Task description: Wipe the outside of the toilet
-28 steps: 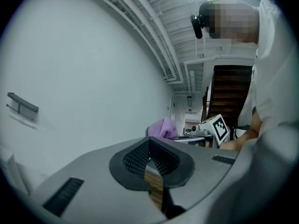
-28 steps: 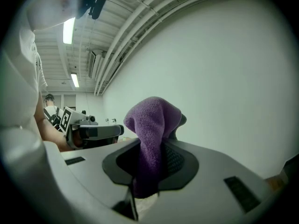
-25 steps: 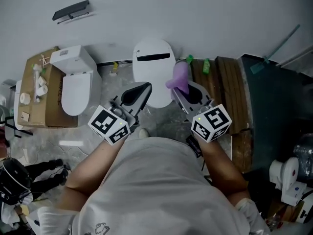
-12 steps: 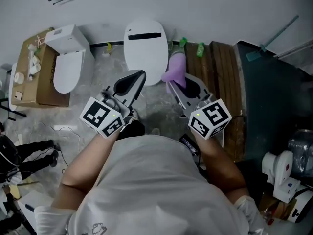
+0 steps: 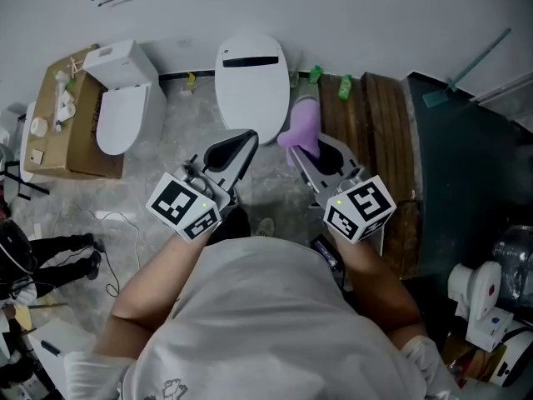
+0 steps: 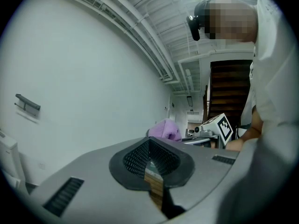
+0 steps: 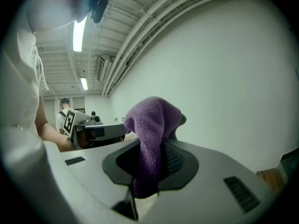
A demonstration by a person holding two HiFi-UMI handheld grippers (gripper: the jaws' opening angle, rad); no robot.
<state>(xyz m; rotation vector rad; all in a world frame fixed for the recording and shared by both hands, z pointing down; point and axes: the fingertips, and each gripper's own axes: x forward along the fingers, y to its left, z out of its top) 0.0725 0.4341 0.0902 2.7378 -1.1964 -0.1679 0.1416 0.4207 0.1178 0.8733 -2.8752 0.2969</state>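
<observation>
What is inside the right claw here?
A purple cloth is pinched in the right claw, bunched above the jaws. Its lower end is covered by the jaws, so how far it reaches cannot be seen.

Head view looks down on toilet (image 5: 251,86); gripper views face wall (image 6: 70,78).

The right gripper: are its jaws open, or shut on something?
Shut. In the right gripper view, the right gripper pinches the purple cloth between its jaws; the cloth bunches up above them.
</observation>
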